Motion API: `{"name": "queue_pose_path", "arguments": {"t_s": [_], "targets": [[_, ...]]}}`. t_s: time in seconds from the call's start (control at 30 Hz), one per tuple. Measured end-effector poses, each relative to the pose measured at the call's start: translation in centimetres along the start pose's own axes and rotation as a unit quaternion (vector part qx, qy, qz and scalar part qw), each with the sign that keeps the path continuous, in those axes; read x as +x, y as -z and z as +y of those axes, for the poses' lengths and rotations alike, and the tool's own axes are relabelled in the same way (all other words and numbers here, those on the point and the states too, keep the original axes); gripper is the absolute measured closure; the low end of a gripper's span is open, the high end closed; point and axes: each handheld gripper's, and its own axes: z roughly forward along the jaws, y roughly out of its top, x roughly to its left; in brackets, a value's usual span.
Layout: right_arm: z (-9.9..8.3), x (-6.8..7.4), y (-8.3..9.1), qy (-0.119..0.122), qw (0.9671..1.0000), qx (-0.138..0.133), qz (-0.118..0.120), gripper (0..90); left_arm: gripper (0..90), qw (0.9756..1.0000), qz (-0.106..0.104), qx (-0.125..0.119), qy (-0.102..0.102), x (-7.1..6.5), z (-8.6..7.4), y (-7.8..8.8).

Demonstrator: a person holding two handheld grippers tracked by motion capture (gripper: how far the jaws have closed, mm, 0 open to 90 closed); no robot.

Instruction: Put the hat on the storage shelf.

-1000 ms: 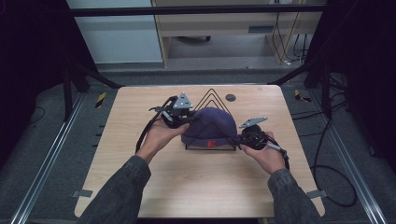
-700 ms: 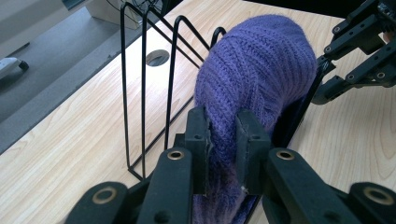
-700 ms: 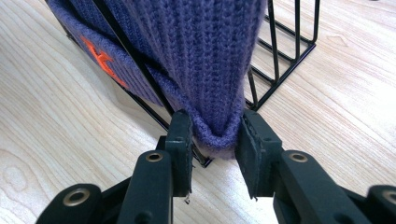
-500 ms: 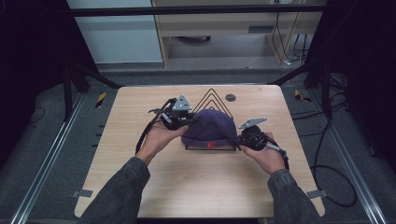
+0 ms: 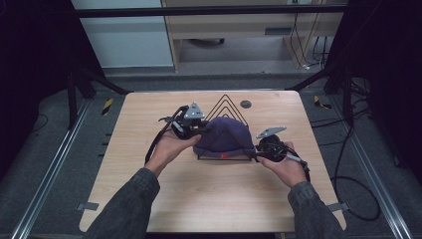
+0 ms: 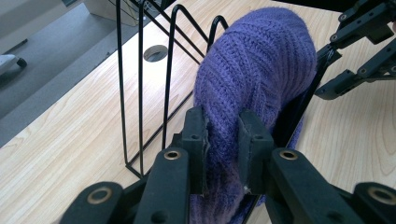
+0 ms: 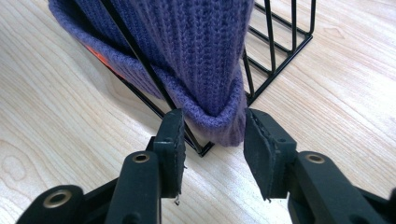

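Left gripper [image 6: 222,140] pinching the knit of the purple hat [image 5: 224,135] draped over the black wire rack [image 5: 226,105] on the table [image 5: 149,189], right gripper [image 7: 212,140] spread around the hat's brim, likely to pull it on, all much the same as before.

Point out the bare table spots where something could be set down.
Free: the wide strip of table between the forearms, and the far left corner beyond the left gripper. Crowded: the middle, with the purple beanie on its wire rack and the right gripper.
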Motion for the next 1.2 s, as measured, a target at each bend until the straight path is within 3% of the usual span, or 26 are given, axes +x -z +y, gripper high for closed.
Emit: {"name": "queue_pose_path", "arguments": {"t_s": [0.23, 0.4, 0.73, 1.2], "targets": [[0.06, 0.15, 0.3, 0.007, 0.9999, -0.006, 0.007, 73.0, 74.4, 1.0, 0.0, 0.0, 0.002, -0.09, -0.03, -0.15], [0.03, 0.08, 0.21, 0.01, 0.9999, -0.006, 0.012, 78.2, 73.6, 1.0, -0.002, -0.002, 0.005, -0.15, -0.3, -0.26], [-0.06, 0.22, 0.07, 0.015, 0.9998, 0.005, 0.013, 80.7, 67.5, 1.0, 0.003, -0.006, 0.007, -0.24, -0.44, -0.15], [-0.66, 0.12, 0.43, 0.005, 0.9999, -0.002, 0.009, 74.9, 62.8, 0.9998, 0.005, -0.014, 0.012, -0.4, -0.25, 0.19]]}}
